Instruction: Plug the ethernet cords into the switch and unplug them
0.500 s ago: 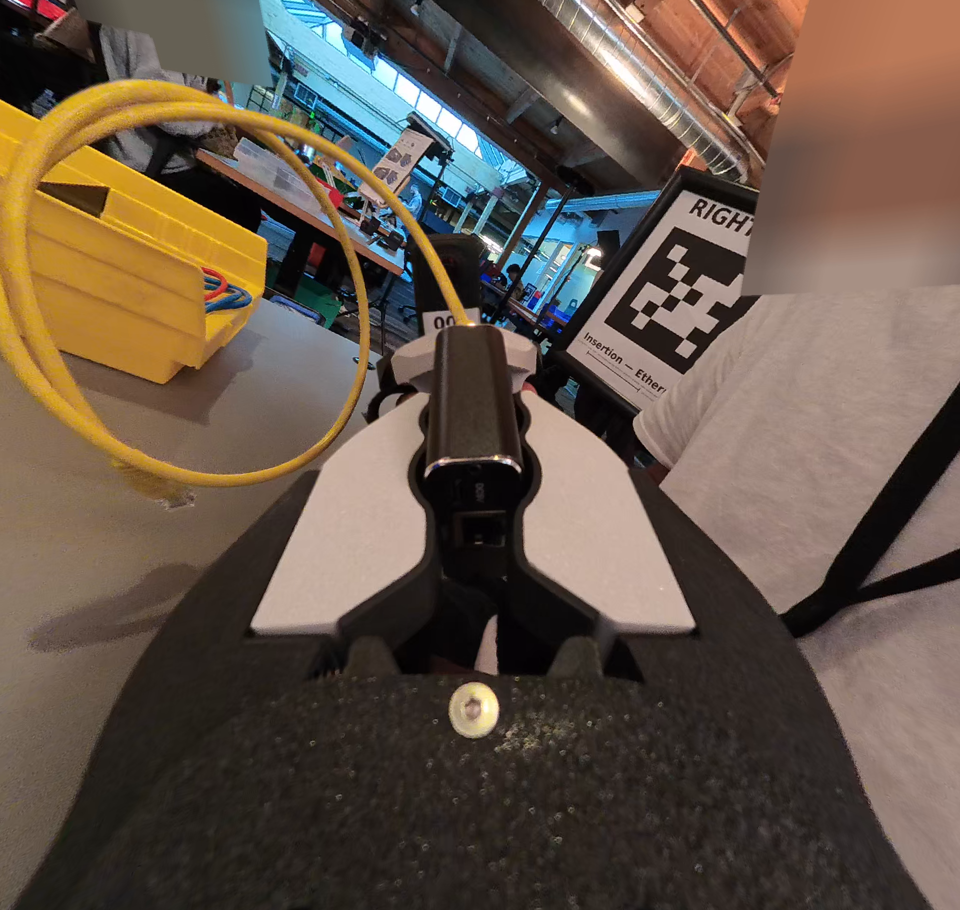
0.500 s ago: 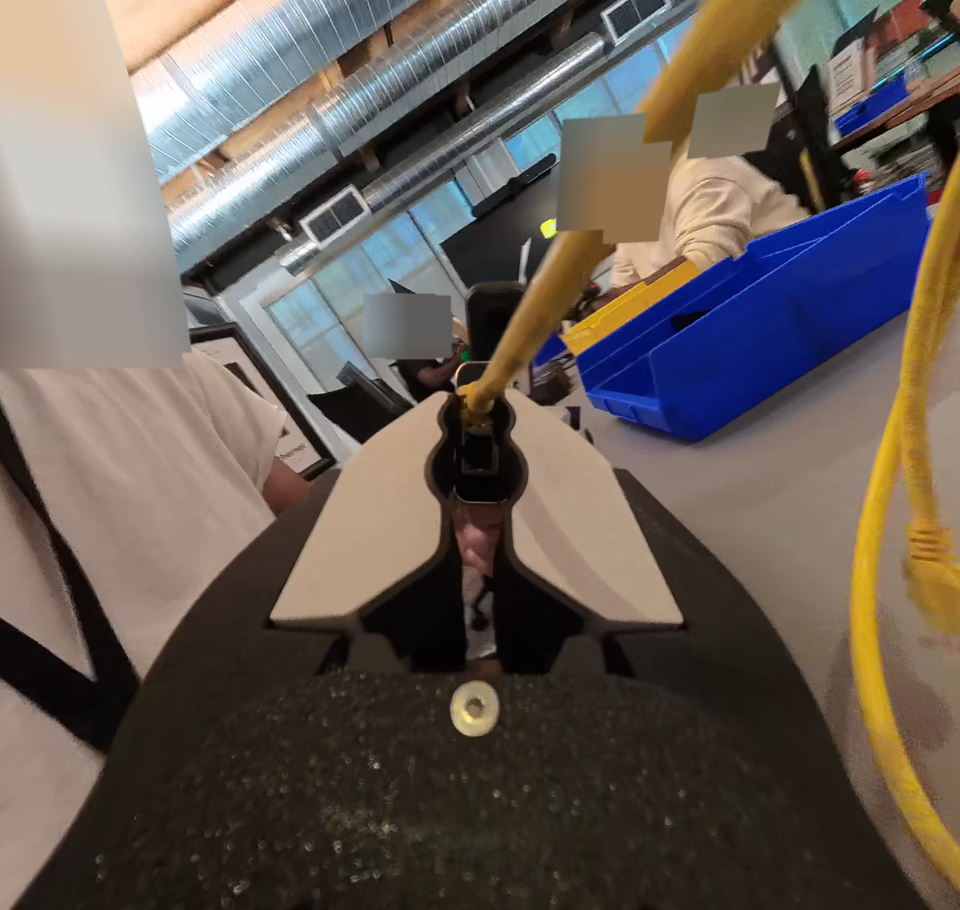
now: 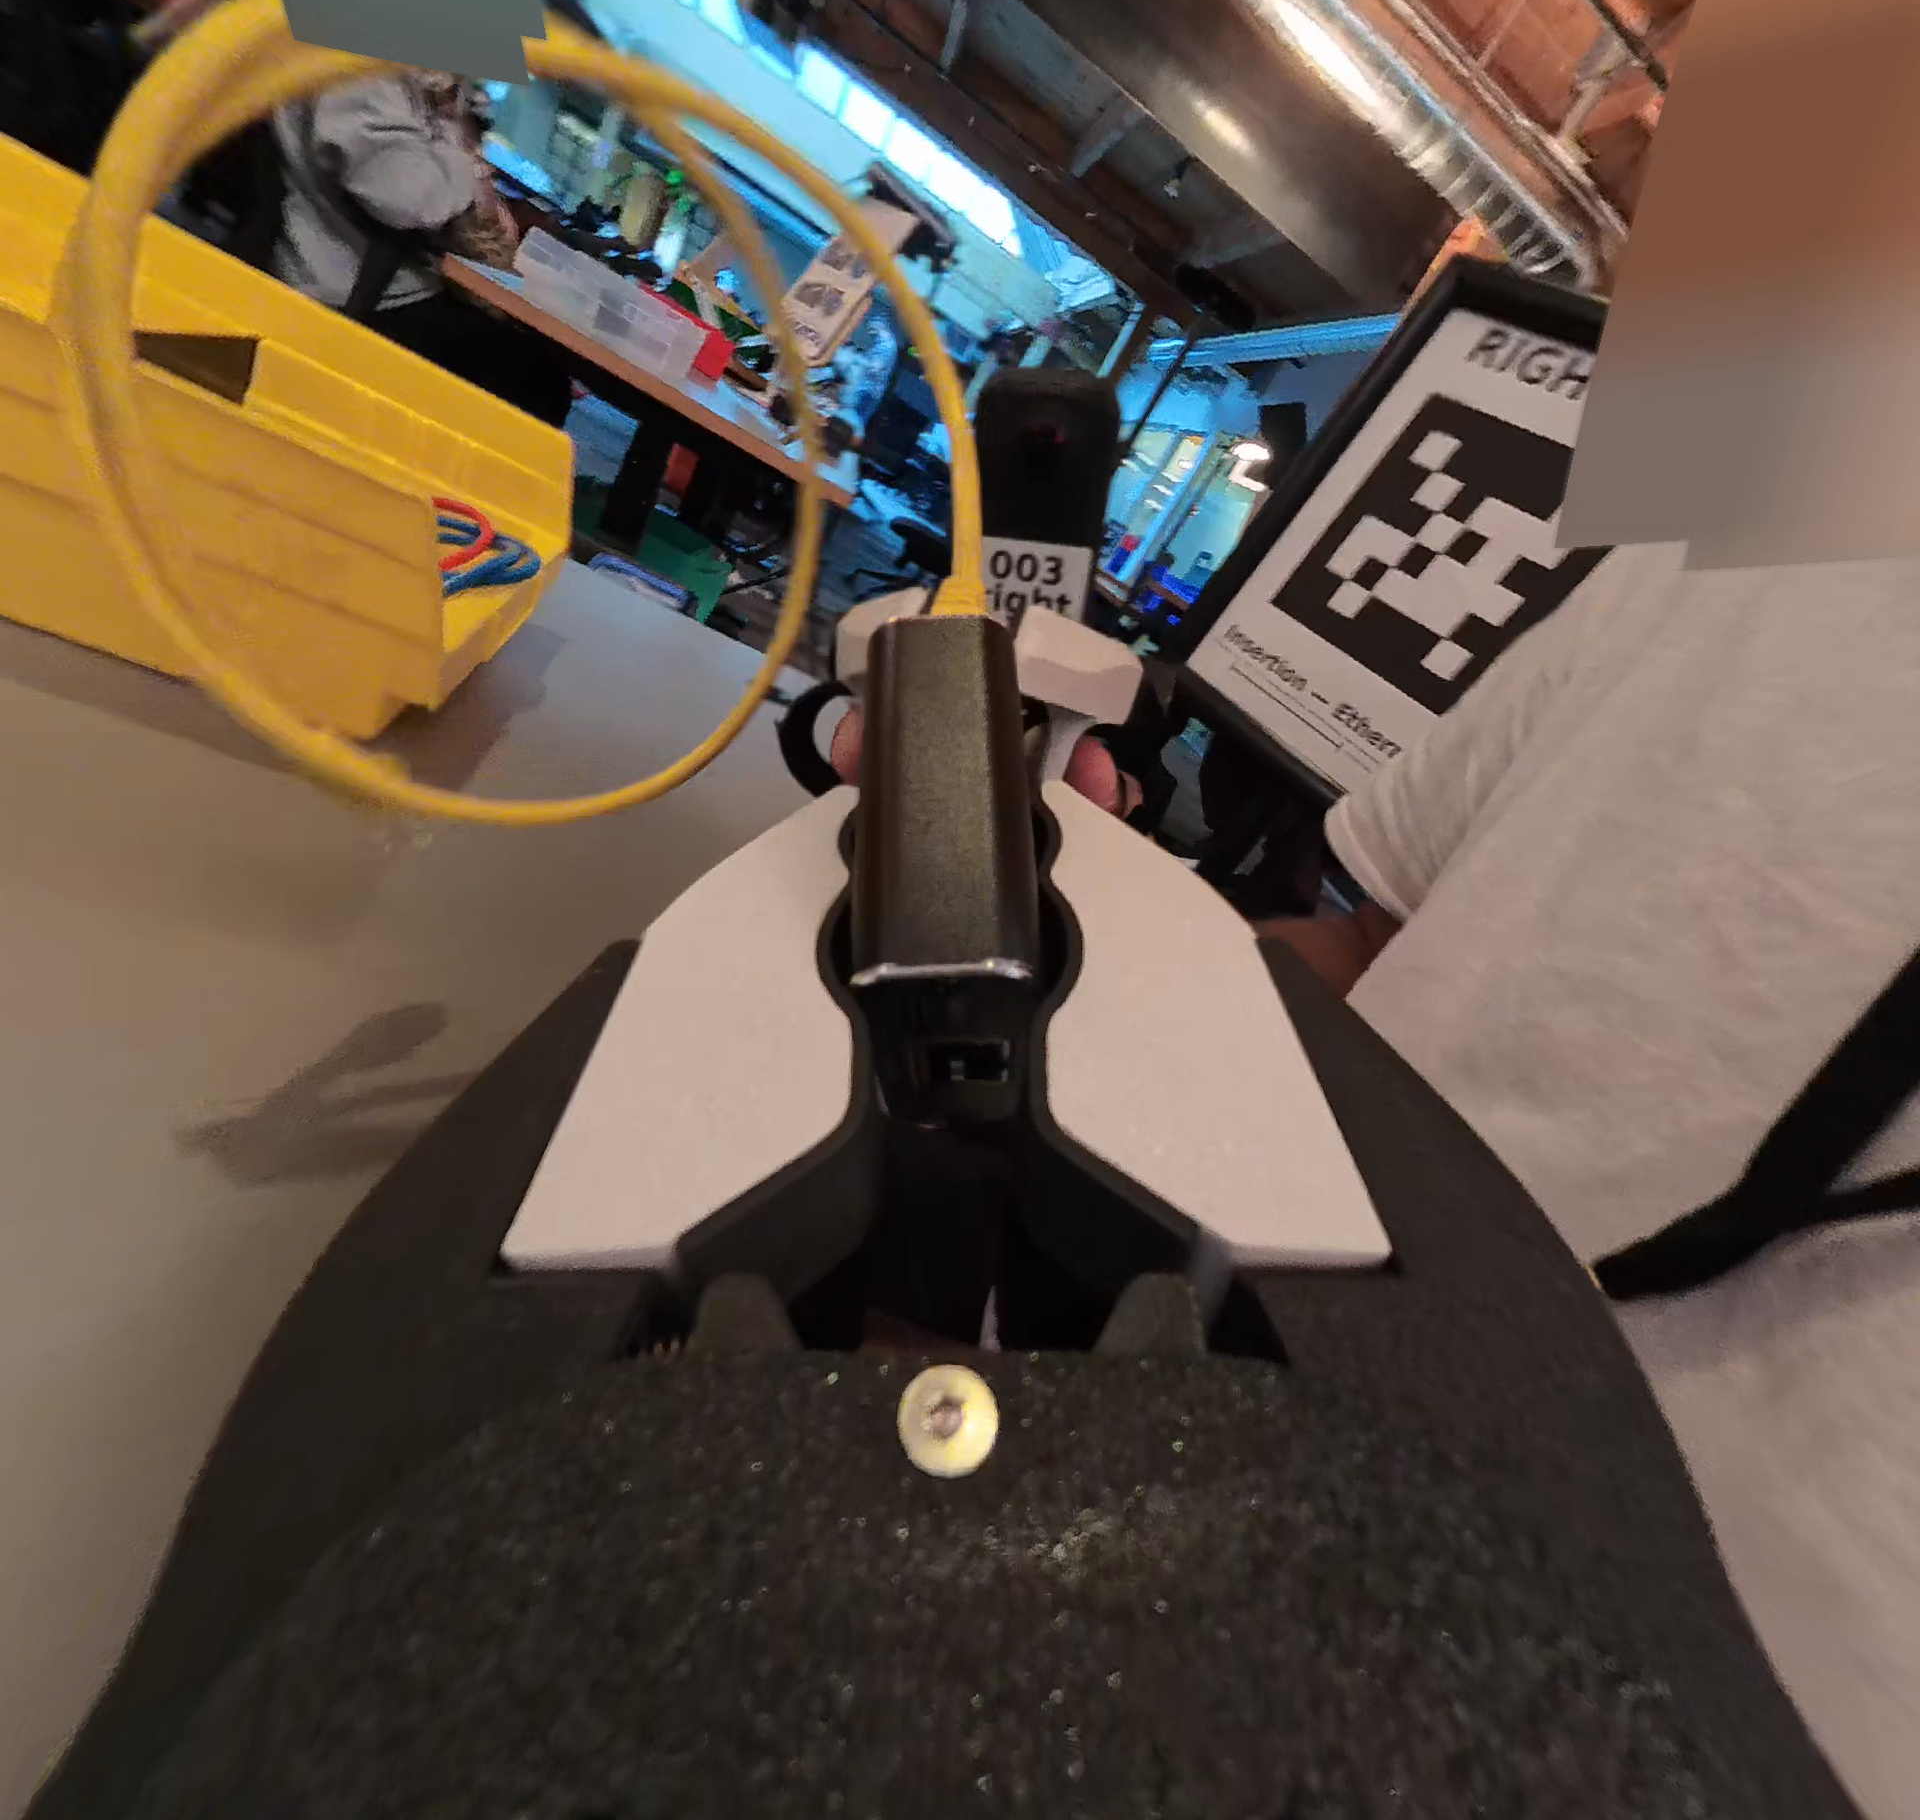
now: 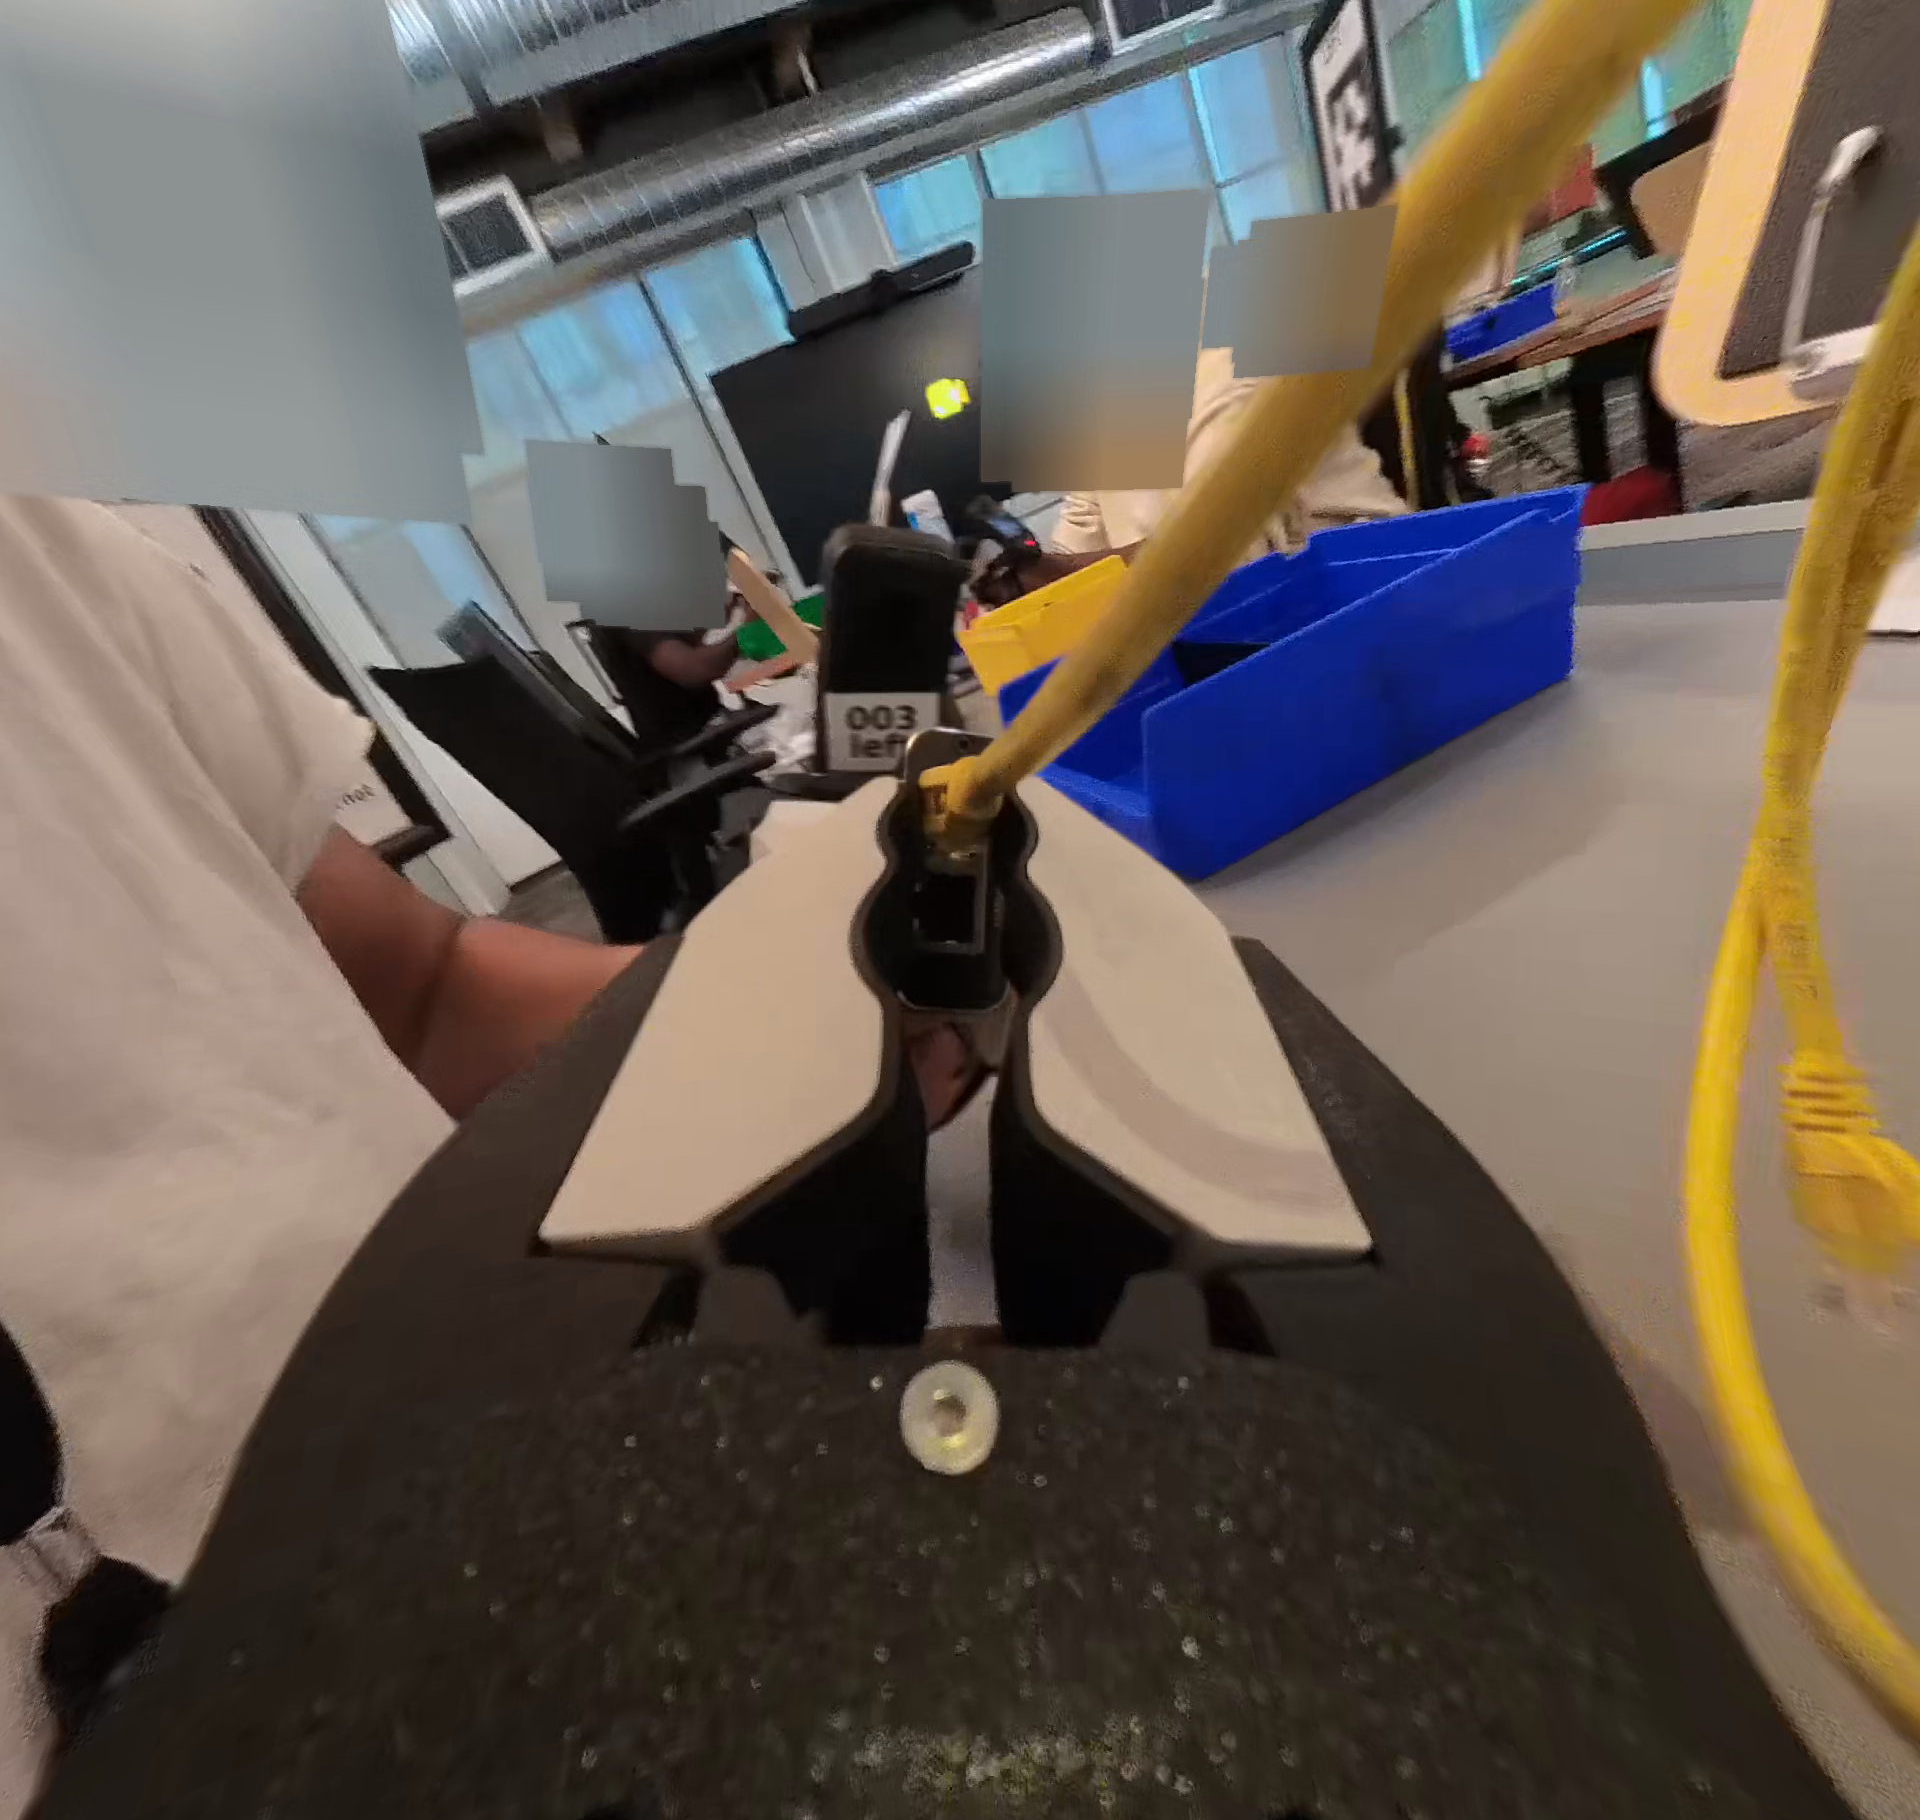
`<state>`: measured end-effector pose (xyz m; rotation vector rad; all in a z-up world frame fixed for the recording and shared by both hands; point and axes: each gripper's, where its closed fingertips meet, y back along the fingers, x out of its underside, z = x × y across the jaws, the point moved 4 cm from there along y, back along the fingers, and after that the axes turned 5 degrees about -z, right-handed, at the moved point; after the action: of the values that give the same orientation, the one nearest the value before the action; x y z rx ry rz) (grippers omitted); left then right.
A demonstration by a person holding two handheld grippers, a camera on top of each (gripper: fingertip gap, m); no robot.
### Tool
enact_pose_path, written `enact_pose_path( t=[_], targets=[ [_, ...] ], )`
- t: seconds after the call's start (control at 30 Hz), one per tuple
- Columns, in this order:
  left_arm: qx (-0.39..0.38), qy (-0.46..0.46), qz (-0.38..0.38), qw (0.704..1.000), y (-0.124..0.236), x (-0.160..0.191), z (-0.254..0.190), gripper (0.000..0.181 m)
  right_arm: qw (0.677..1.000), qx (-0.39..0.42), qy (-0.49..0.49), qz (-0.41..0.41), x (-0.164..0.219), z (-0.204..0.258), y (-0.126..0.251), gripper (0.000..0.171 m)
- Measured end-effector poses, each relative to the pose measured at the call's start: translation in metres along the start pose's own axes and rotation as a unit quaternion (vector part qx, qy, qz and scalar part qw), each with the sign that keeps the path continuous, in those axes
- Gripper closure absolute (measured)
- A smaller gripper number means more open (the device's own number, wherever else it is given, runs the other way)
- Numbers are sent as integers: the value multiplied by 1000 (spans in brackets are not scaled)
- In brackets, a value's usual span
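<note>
Your left hand-held gripper (image 3: 945, 949) clamps the black switch (image 3: 940, 804); your right hand-held gripper (image 4: 951, 825) pinches the yellow ethernet cord's plug (image 4: 956, 799), seated at twelve o'clock. Unplugging likely remains.

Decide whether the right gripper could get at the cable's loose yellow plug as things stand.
Probably not yet: the right gripper is shut on the plugged-in end of the yellow ethernet cable at the black adapter. The loose plug dangles unobstructed beside it over the grey table.

At frame centre, the dark, smooth metal-looking switch block (image 3: 940, 814) has a faint sheen. The thin yellow ethernet cord (image 3: 436, 794) looks like rubbery plastic. The left gripper (image 3: 951, 897) has matt grey finger plates (image 3: 717, 1064) on a grainy black body. Lower left, the grey tabletop (image 3: 208, 991) is smooth and matt; the yellow plastic bin (image 3: 260, 523) is slightly glossy.
</note>
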<state>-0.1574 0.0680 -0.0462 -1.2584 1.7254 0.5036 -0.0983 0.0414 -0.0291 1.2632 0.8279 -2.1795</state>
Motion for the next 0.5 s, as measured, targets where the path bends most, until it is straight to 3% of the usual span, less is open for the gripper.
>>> enact_pose_path(
  t=[0.17, 0.23, 0.27, 0.37, 0.5],
  targets=[
    [37, 24, -5, 999, 12, -3, 0, 155, 990, -43, -130, -44, 1, -2, -3, 159],
    [12, 40, -39, 998, 38, -10, 13, 155, 960, -17, -194, -201, -46, -38, 47, 160],
    [-16, 51, -64, 997, 47, -16, 23, 157, 966, 10, -158, -206, -55, -47, 68, 162],
    [-15, -1, -29, 999, 29, -22, 17, 155, 998, -17, -43, -42, -37, -4, 20, 159],
    [-92, -61, 3, 994, 35, -17, 27, 155, 990, -14, -140, -20, -18, -27, 24, 159]
  ],
)
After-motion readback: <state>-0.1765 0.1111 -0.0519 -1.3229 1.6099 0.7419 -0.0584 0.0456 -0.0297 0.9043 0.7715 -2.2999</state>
